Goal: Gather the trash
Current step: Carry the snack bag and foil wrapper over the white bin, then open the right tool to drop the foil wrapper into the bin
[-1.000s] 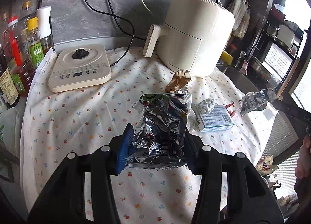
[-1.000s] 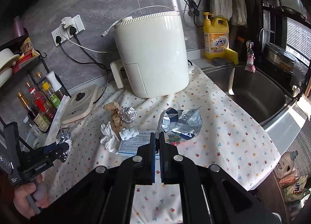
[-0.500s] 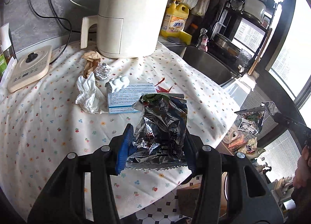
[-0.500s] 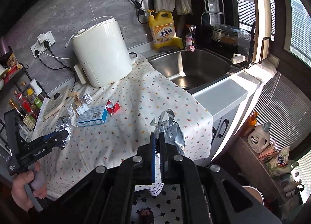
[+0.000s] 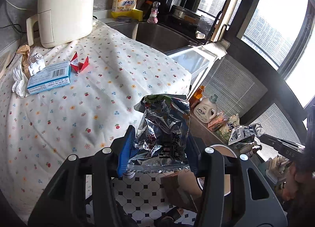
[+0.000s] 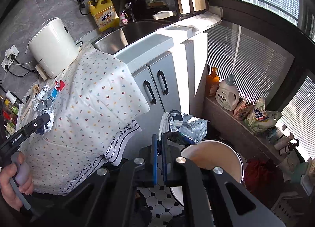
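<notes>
My left gripper (image 5: 157, 148) is shut on a crumpled silver foil snack bag (image 5: 163, 128) and holds it past the counter's front edge, above the tiled floor; it also shows in the right wrist view (image 6: 44, 108). My right gripper (image 6: 159, 144) is shut on a second silver foil wrapper (image 6: 183, 126), held just above the rim of a white trash bin (image 6: 214, 160). The bin also shows in the left wrist view (image 5: 222, 148), behind the bag. More trash lies on the floral cloth: a blue box (image 5: 49, 77), a pill blister (image 5: 36, 67), a white tissue (image 5: 17, 81), a red wrapper (image 5: 78, 63), a foil ball (image 5: 36, 57).
A cream air fryer (image 5: 65, 6) and a yellow detergent jug (image 5: 125, 0) stand at the back by the sink (image 5: 159, 36). Grey cabinet doors (image 6: 157, 89) are beside the bin. Detergent bottles (image 6: 226, 95) and bags sit on a low ledge by the window.
Both grippers have swung right, off the counter and down toward the floor. The right gripper's wrapper has come over the trash bin. The left still holds its foil bag.
</notes>
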Available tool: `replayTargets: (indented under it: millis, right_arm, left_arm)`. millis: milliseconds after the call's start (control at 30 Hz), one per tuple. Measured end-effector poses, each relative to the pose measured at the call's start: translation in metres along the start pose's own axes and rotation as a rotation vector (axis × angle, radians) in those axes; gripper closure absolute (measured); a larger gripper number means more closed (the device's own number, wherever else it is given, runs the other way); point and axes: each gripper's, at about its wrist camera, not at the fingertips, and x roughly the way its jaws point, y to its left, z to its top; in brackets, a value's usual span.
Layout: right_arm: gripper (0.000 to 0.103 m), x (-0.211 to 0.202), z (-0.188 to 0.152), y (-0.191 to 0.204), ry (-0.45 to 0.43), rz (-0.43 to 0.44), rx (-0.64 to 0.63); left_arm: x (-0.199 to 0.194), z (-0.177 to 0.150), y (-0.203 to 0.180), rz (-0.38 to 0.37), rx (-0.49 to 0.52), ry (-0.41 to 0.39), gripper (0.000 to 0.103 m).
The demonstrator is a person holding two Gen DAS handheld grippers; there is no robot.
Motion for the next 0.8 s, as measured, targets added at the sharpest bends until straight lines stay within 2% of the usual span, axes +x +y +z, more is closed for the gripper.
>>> replayTargets:
  millis: [300,467,500,533,567,600,800]
  right_arm:
    - [0.095,0.013,-0.048,-0.058,0.095,-0.06,0.033]
    - [0.094,0.023,-0.064,-0.072,0.142,-0.039,0.038]
    - [0.091,0.026,-0.067,-0.076,0.156,-0.041,0.046]
    - [0.079,0.028,-0.069,-0.079,0.165,-0.04,0.061]
    - [0.059,0.028,-0.071,-0.082,0.162,-0.041,0.078]
    - [0.053,0.027,-0.072,-0.085,0.151,-0.045,0.088]
    - [0.053,0.017,-0.073,-0.099,0.139,-0.059,0.125]
  left_arm:
    - [0.033,-0.034,-0.072,-0.081,0.041,0.075,0.054]
    - [0.043,-0.048,-0.104,-0.109,0.076,0.118,0.054]
    - [0.044,-0.05,-0.108,-0.112,0.084,0.126,0.054]
    - [0.046,-0.051,-0.112,-0.115,0.093,0.133,0.054]
    - [0.047,-0.053,-0.116,-0.117,0.102,0.14,0.054]
    - [0.048,-0.054,-0.12,-0.119,0.11,0.149,0.054]
    - [0.057,-0.052,-0.131,-0.127,0.137,0.181,0.054]
